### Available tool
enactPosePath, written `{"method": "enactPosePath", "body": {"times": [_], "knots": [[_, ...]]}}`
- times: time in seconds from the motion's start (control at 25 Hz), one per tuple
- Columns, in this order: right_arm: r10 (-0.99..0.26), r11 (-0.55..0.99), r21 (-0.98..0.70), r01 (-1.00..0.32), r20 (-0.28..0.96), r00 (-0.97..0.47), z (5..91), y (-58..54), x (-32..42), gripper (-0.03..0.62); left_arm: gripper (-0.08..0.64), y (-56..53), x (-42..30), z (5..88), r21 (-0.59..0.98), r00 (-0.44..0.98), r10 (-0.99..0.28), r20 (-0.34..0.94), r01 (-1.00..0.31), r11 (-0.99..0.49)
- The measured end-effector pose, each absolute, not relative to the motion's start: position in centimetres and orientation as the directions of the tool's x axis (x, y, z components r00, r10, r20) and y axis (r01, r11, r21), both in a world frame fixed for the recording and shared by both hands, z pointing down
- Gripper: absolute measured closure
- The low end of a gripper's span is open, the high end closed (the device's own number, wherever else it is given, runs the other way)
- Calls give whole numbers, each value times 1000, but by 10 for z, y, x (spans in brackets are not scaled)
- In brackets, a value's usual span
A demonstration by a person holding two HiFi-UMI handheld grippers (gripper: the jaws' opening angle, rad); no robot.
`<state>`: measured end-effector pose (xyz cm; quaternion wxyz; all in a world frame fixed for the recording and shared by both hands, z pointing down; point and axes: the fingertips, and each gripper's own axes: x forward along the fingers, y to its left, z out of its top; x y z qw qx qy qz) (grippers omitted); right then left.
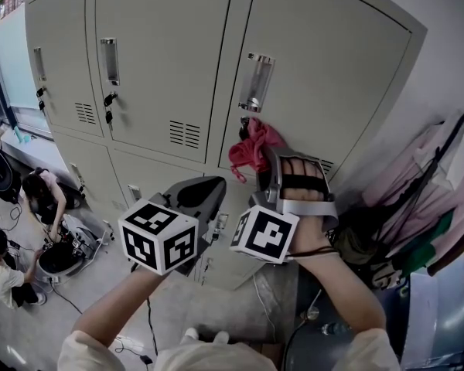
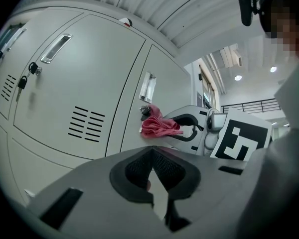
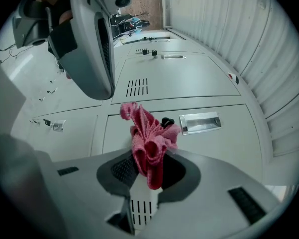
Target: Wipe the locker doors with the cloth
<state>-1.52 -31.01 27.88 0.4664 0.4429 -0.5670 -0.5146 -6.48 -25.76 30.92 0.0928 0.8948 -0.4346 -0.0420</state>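
A crumpled pink cloth [image 1: 251, 150] is pinched in my right gripper [image 1: 264, 163], which is shut on it. The cloth sits against the upper right locker door [image 1: 332, 76], just below its recessed metal handle [image 1: 256, 82] and by the key [image 1: 243, 127]. In the right gripper view the cloth [image 3: 148, 139] bunches up out of the jaws in front of the handle [image 3: 200, 123]. My left gripper [image 1: 204, 193] hangs lower and to the left, off the doors, shut with nothing in it. The left gripper view shows the cloth [image 2: 157, 126] to the right of the vent slots [image 2: 85, 124].
Grey lockers fill the wall; keys [image 1: 108, 104] hang from the middle door's lock. Clothes [image 1: 437, 192] hang close on the right. Two people [image 1: 42, 195] crouch over gear on the floor at lower left, with cables nearby.
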Motion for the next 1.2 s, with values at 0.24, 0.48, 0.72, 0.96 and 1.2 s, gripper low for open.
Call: {"method": "enactPosePath", "body": {"times": [0.24,0.48,0.72,0.96,1.2], "knots": [[-976,110,994,-21,104,-192,293,-312,-26,498,555,-258,-69,311,203,614,-789,11,-774,-600],[-966,141,990,4,138,-220,312,-313,-42,497,555,-256,-75,314,205,604,-797,15,-782,-589],[-958,165,985,44,171,-232,334,-313,-53,497,555,-255,-82,318,208,591,-807,22,-792,-574],[-950,193,979,65,203,-237,354,-313,-57,498,555,-255,-85,322,215,586,-810,26,-795,-568],[-949,186,981,52,193,-249,364,-313,-55,498,555,-255,-82,324,217,593,-805,32,-790,-573]]}}
